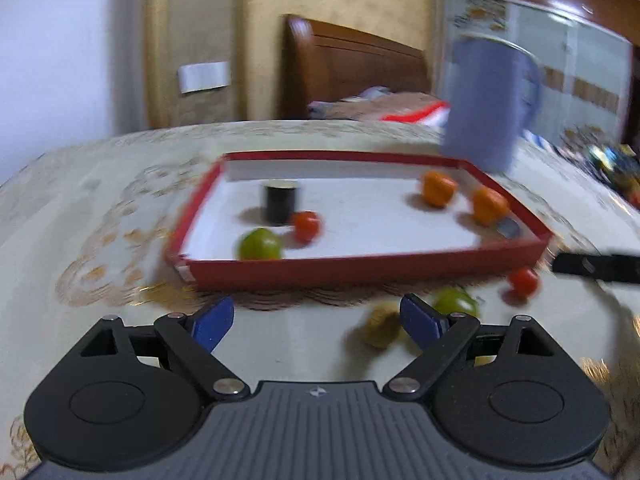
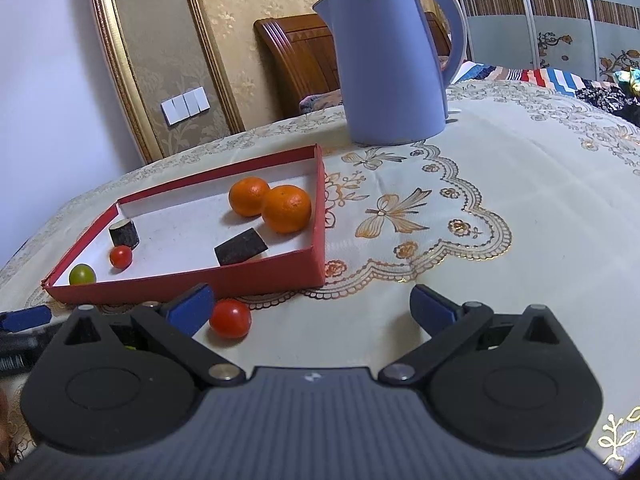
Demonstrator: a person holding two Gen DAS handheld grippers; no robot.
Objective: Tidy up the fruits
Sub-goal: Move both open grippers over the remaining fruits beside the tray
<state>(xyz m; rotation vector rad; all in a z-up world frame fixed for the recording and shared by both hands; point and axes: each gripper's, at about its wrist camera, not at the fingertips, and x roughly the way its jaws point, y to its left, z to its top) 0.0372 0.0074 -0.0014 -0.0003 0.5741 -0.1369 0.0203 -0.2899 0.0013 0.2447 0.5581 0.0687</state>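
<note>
Two dimpled round oranges (image 2: pixel 272 205) sit in the red cardboard tray (image 2: pixel 264 278); both claws (image 1: pixel 318 322) (image 2: pixel 312 308) gape, empty.

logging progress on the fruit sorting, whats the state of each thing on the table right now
red box: open, no lid
two oranges: in the box, touching
red tomato: in the box
green fruit: in the box, near corner
red tomato: outside, on the tablecloth
green fruit: outside, on the tablecloth
kettle: upright, behind the box
left hand-held gripper: open, empty
right hand-held gripper: open, empty
</note>
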